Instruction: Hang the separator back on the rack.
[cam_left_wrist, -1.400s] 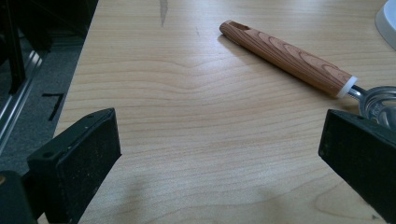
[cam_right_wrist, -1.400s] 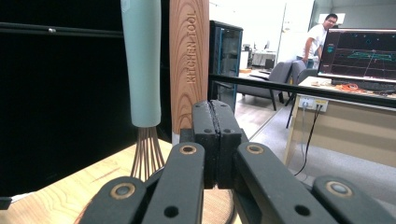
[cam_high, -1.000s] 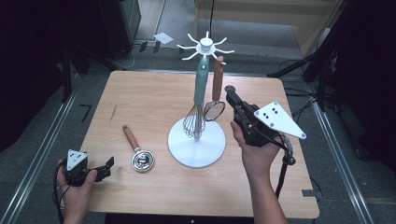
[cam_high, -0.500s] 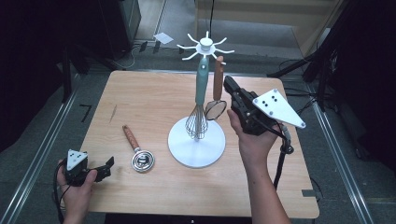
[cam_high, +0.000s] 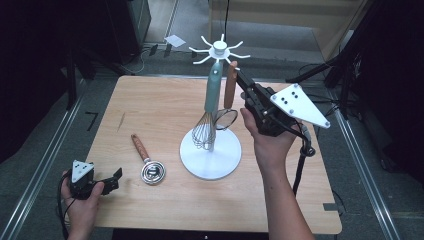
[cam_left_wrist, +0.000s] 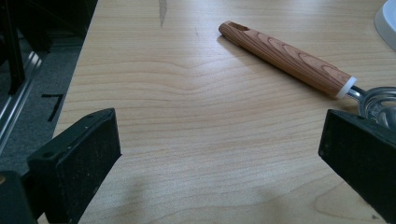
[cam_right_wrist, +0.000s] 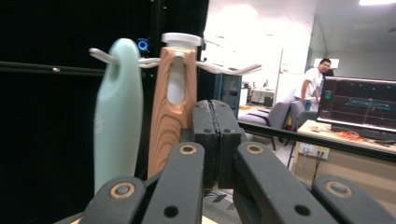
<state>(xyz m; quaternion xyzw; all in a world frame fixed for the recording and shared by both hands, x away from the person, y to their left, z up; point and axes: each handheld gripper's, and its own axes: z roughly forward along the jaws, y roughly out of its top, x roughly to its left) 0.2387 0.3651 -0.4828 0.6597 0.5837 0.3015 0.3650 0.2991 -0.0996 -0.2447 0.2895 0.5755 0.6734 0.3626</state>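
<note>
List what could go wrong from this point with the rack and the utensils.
1. The right gripper, jaws shut, sits beside the wooden-handled strainer hanging on the rack; a bump may unhook it.
2. The whisk hangs on the next hook and could swing.
3. The left gripper rests open near the scoop and might nudge it.

The rack (cam_high: 210, 159) stands at the table (cam_high: 165, 107) centre, with the whisk (cam_high: 205, 131) and the strainer (cam_high: 226, 118) hanging on it — the spoon (cam_high: 151, 170) lies at eight o'clock from the rack's base, well apart.

Wooden-handled strainer (cam_high: 229, 95) hangs upright on the white rack (cam_high: 216, 50) — beside a teal-handled whisk (cam_high: 209, 107).
</note>
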